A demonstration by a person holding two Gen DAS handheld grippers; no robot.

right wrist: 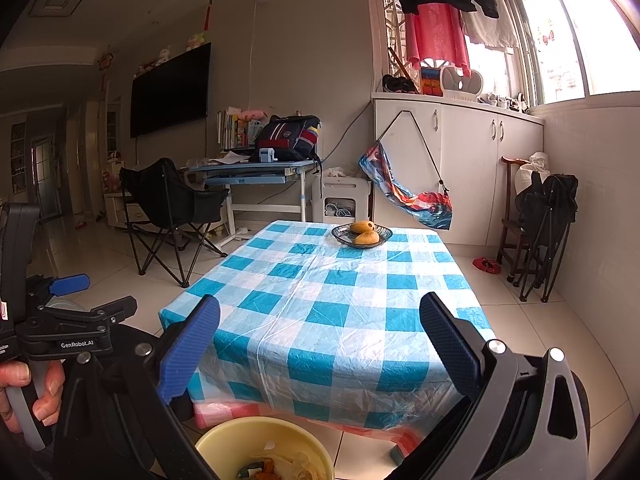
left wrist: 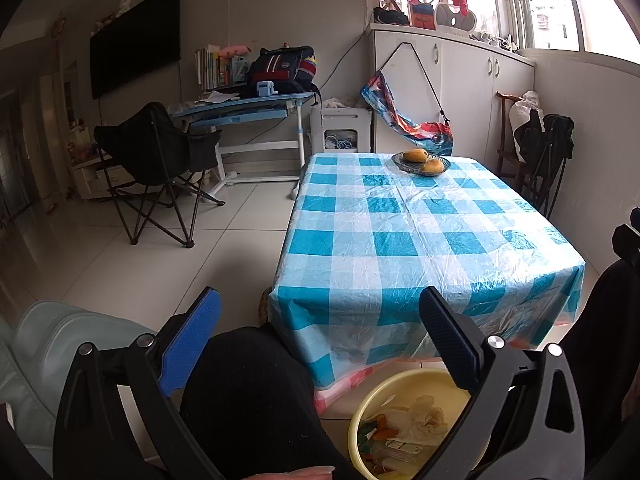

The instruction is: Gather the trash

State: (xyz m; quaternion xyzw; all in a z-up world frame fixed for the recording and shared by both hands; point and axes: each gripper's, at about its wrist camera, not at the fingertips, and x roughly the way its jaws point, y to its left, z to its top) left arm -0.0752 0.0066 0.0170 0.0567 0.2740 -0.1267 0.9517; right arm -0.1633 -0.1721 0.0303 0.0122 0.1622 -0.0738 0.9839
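A yellow basin [left wrist: 366, 404] holding paper scraps and wrappers [left wrist: 404, 428] stands on the floor at the near end of the table; it also shows in the right wrist view [right wrist: 224, 438]. My left gripper [left wrist: 320, 344] is open and empty, held above the person's dark-clothed leg and the basin. My right gripper [right wrist: 320, 344] is open and empty, above the table's near edge and the basin. The left gripper also shows at the left of the right wrist view [right wrist: 70, 308]. The table [left wrist: 420, 240] has a blue-and-white checked cover.
A glass dish with mangoes [left wrist: 421, 161] sits at the table's far end. A black folding chair [left wrist: 156, 160] and a blue desk [left wrist: 248, 108] stand left on the tiled floor. White cabinets [left wrist: 460, 88] and folded chairs [left wrist: 544, 152] line the right wall.
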